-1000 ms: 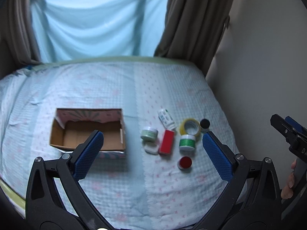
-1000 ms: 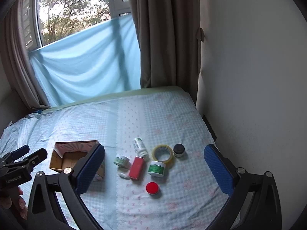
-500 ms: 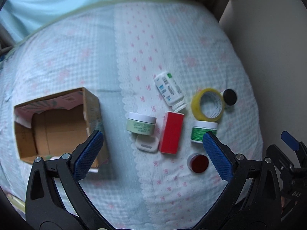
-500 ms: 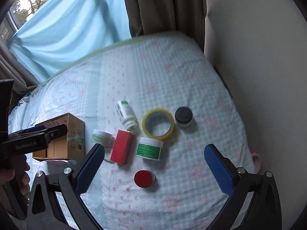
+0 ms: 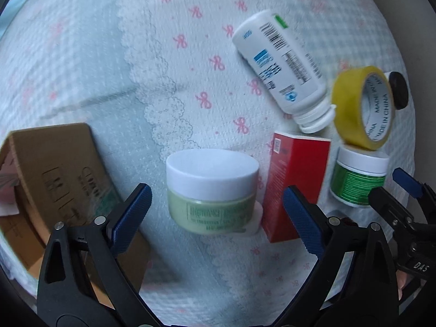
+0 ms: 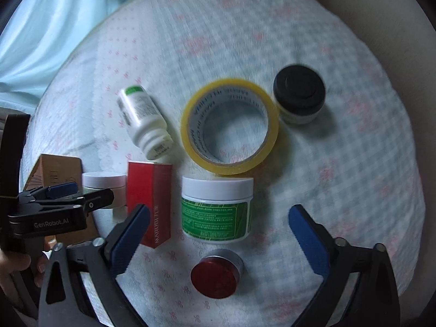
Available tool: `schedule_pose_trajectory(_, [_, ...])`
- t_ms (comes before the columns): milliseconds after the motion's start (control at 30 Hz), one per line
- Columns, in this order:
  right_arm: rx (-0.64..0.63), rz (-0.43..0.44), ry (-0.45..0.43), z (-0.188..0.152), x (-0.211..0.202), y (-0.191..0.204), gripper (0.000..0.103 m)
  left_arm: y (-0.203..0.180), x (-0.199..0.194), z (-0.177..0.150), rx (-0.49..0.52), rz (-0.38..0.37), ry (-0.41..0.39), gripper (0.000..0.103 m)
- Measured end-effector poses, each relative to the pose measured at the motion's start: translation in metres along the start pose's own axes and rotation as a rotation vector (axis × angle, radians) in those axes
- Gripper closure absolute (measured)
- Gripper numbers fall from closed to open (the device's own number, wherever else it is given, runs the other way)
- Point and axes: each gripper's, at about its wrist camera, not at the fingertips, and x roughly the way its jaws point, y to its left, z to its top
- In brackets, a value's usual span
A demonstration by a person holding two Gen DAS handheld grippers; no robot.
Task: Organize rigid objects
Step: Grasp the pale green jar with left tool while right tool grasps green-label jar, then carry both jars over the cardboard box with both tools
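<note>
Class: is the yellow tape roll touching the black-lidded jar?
Apart. The right wrist view shows bedsheet between the yellow tape roll and the black-lidded jar.

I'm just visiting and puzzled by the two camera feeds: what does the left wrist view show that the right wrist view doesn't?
Only the left wrist view shows the open inside of the cardboard box and the bottle's barcode.

Only the right wrist view shows the whole red-lidded tin, the curtain, and the black-lidded jar in full.

Both show the pale green jar, red box, green-labelled jar, white bottle, yellow tape roll, and bedspread.
</note>
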Motion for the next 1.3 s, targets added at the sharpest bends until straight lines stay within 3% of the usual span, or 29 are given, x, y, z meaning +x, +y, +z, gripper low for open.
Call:
schedule_pose_trajectory(267, [0.011,-0.021,0.088,0.004,0.034,0.002,0.025,0.003,0.034,0.009,0.017,-0.020,0.062,0.023])
schedule_pose_trajectory(367, [0.048,-0.019,0.114,0.007,0.042,-0.003,0.033,0.003,0.046,0.010,0.007,-0.006,0.070,0.035])
schedule_pose_trajectory(533, [0.062,-0.035,0.121,0.008,0.043,-0.006,0.037,0.011,0.050,0.010,-0.019,-0.040,0.062,0.035])
schedule_pose_trajectory(667, [0.061,-0.036,0.115,0.009,0.041,-0.010,0.037,0.011,0.044,0.008,-0.019,-0.019,0.043,0.035])
schedule_pose_trajectory(900, [0.082,-0.002,0.078,0.000,0.016,-0.009,0.037,0.008,-0.014,-0.012,-0.042,-0.012,-0.068,0.035])
schedule_pose_trajectory(1167, [0.014,0.026,-0.044,-0.011,-0.073,-0.009,0.037,0.002,-0.127,-0.061,-0.115,-0.067,-0.263,0.035])
schedule_pose_trajectory(1300, [-0.054,-0.008,-0.093,-0.017,-0.117,0.012,0.037,-0.001,-0.185,-0.088,-0.171,-0.103,-0.349,0.035])
